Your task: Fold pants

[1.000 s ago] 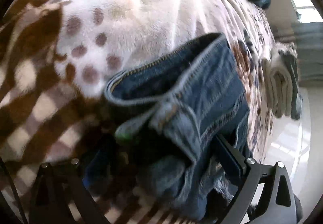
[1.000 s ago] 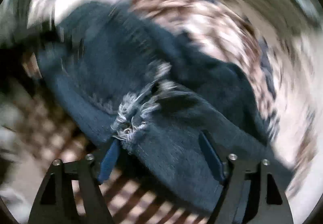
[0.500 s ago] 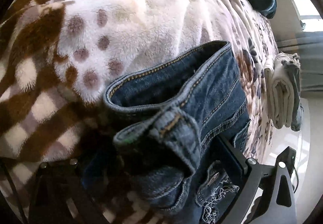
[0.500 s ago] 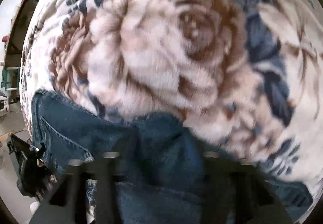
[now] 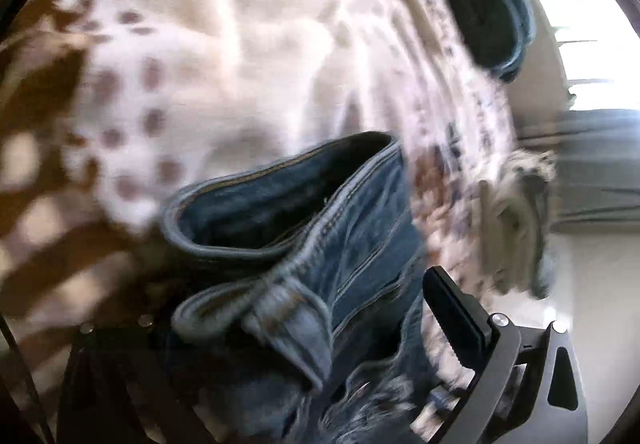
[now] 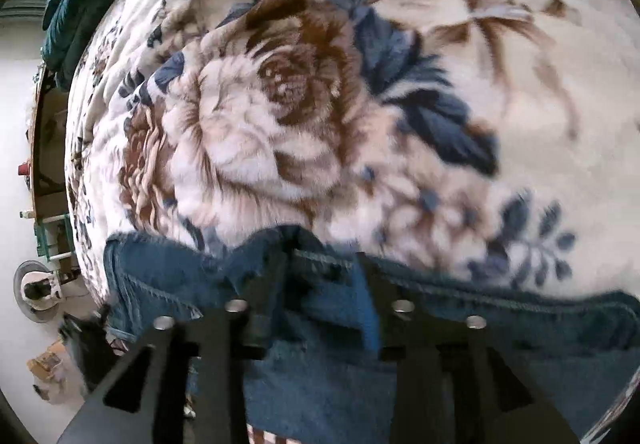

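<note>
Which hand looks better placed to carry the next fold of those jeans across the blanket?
Probably the right gripper: denim jeans bunch between its fingers, open floral blanket ahead. The left gripper holds the waistband as anchor.

Pants (image 5: 320, 212) on blanket (image 5: 224, 56); towels (image 5: 516, 228) right.

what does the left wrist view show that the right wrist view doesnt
Only the left wrist view: the jeans' open waistband bunched at the left gripper, a pale folded stack and a bright window.
Only the right wrist view: the blanket's big brown rose, and the right gripper with denim between its fingers.
Both: the blue jeans, the plush blanket, and a dark teal cloth.
</note>
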Tool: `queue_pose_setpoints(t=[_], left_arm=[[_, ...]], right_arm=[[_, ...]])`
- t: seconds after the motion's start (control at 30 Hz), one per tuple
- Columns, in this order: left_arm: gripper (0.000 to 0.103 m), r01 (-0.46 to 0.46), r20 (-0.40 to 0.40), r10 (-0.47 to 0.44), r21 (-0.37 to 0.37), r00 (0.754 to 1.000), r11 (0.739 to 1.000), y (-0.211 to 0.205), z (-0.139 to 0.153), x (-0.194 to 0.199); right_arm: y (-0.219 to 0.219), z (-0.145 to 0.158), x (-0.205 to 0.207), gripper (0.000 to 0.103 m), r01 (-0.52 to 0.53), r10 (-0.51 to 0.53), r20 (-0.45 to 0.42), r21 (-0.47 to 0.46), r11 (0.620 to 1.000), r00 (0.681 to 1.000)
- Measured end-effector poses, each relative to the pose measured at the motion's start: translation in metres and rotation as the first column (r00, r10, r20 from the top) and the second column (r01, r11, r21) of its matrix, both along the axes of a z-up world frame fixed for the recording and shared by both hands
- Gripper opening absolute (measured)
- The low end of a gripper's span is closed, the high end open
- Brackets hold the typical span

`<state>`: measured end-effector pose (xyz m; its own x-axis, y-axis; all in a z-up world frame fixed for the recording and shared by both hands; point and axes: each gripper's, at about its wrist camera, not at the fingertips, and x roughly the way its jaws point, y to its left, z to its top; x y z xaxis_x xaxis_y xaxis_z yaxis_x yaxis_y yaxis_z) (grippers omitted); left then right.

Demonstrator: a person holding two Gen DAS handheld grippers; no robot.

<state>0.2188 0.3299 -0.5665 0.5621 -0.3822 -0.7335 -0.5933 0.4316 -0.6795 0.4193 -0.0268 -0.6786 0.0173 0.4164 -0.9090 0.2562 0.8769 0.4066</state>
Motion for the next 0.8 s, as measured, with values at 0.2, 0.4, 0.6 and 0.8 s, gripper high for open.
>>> queue_pose_setpoints(t=[0.2, 0.4, 0.6, 0.8], left_arm=[[0.099, -0.01, 0.001, 0.01, 0.002, 1.0, 1.0, 0.001, -0.015, 0.009], [0.036, 0.035, 0.027, -0.04, 0.164, 0.999, 0.986, -0.021, 0.022, 0.001], [0.029, 0.151, 0.067, -0.202, 0.45, 0.977, 0.88, -0.062, 0.082, -0.004], [0.027, 0.195, 0.11, -0.311, 0.577, 0.944, 0.793, -0.111, 0.134, -0.011]], right_arm=[[-0.016, 0.002, -0.034, 0.043, 0.09, -0.089, -0.016, 0.072, 0.993, 0.996], [-0.022, 0.013, -0.058, 0.043, 0.06, -0.059, 0.031, -0.057, 0.997, 0.998], [-0.018, 0.025, -0.088, 0.07, -0.053, 0.062, 0.058, -0.152, 0.987, 0.996], [-0.008, 0.03, -0.122, 0.086, -0.176, 0.197, 0.049, -0.276, 0.945, 0.979]])
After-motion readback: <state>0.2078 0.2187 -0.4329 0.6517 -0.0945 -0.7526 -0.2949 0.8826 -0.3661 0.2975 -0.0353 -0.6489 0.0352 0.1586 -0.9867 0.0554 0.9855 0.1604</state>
